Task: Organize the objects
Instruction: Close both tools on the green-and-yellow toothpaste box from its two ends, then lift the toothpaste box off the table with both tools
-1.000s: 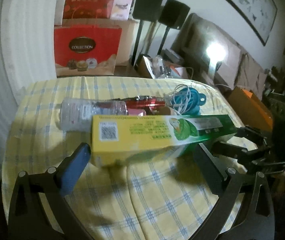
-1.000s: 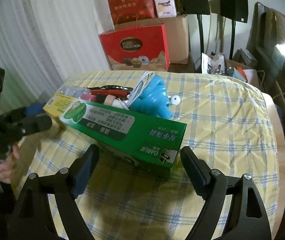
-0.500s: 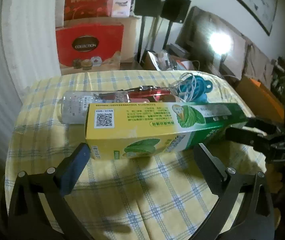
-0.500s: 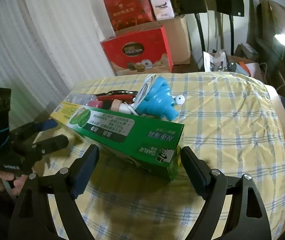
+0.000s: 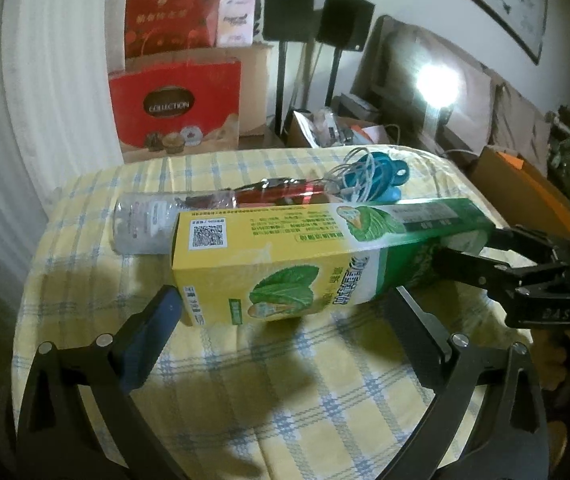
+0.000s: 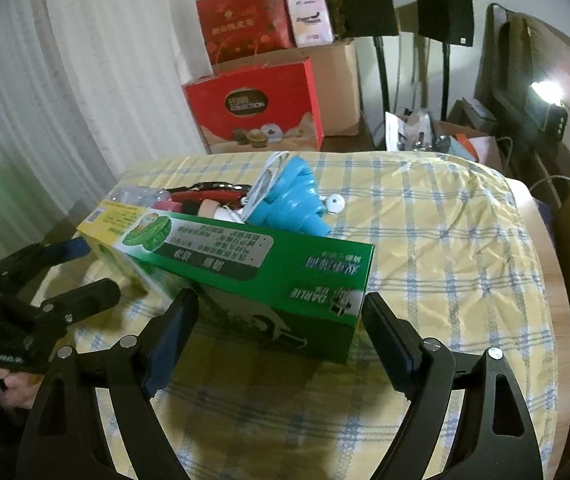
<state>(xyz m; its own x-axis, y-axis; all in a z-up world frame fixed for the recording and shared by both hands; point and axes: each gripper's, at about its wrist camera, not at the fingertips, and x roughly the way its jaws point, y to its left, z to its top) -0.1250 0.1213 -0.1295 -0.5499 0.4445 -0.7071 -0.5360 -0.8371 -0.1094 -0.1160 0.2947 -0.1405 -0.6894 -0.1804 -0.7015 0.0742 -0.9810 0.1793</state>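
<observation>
A long green and yellow toothpaste box point(image 5: 305, 256) lies across the checked tablecloth point(image 5: 285, 392), one edge tilted up. My left gripper point(image 5: 281, 316) is open around its yellow end. My right gripper point(image 6: 281, 320) is open around its green end point(image 6: 285, 280); it also shows in the left wrist view point(image 5: 461, 252). Behind the box lie a clear plastic bottle point(image 5: 145, 224), a red tool point(image 5: 285, 192), a white cable point(image 5: 357, 172) and a blue funnel point(image 6: 297, 200).
Red gift bags point(image 5: 177, 112) and cardboard boxes stand on the floor behind the table. Two black speaker stands point(image 6: 381, 40) and a bright lamp point(image 5: 437, 84) are at the back right. The table's right edge point(image 6: 541, 240) borders clutter.
The box has tipped up onto its edge, showing its leaf-printed side face. Both grippers have drawn closer around its ends and stayed open.
</observation>
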